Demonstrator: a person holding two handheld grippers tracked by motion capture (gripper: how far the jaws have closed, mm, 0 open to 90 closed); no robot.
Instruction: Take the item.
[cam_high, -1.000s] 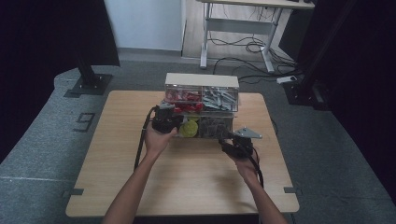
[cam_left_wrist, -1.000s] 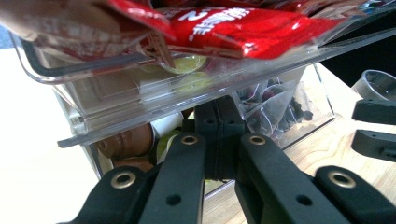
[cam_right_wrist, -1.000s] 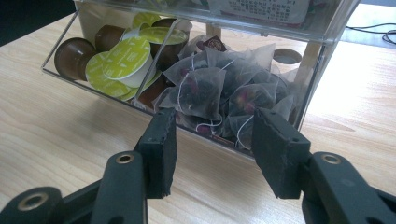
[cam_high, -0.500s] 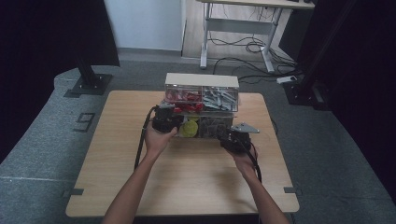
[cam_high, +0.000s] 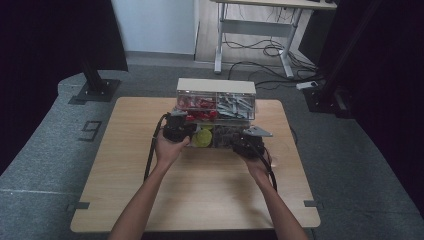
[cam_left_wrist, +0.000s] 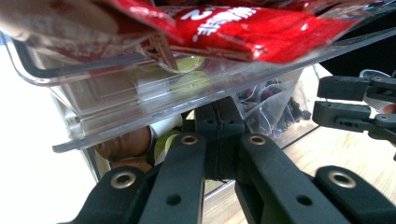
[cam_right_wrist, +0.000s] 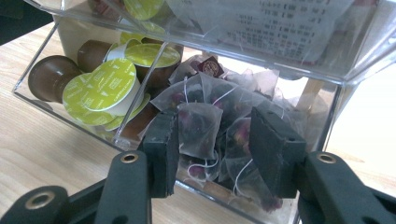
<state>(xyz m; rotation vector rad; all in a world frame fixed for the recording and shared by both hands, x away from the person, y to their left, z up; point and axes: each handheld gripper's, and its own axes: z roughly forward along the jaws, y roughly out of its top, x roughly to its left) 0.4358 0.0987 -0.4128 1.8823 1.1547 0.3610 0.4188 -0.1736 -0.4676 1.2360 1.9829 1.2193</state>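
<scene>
High view: clear organizer (cam_high: 216, 112) mid-table (cam_high: 125, 200), both tongs at its lower front. Left view: left tongs (cam_left_wrist: 219, 140) clenched, nothing seen gripped. Right view: right tongs (cam_right_wrist: 212, 140) released, straddling tea bags (cam_right_wrist: 205, 121); none lifted yet, picking remains.

Both arms reach forward, 1 gripper in each hand.
Left gripper (cam_left_wrist: 217, 140) jaws closed together (level); right gripper (cam_right_wrist: 212, 149) jaws parted.

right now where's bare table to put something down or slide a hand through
The wooden table is bare left of the left forearm, between both forearms along the near edge, and right of the right tool. It is crowded at the clear organizer, where both tools press against its front.
</scene>
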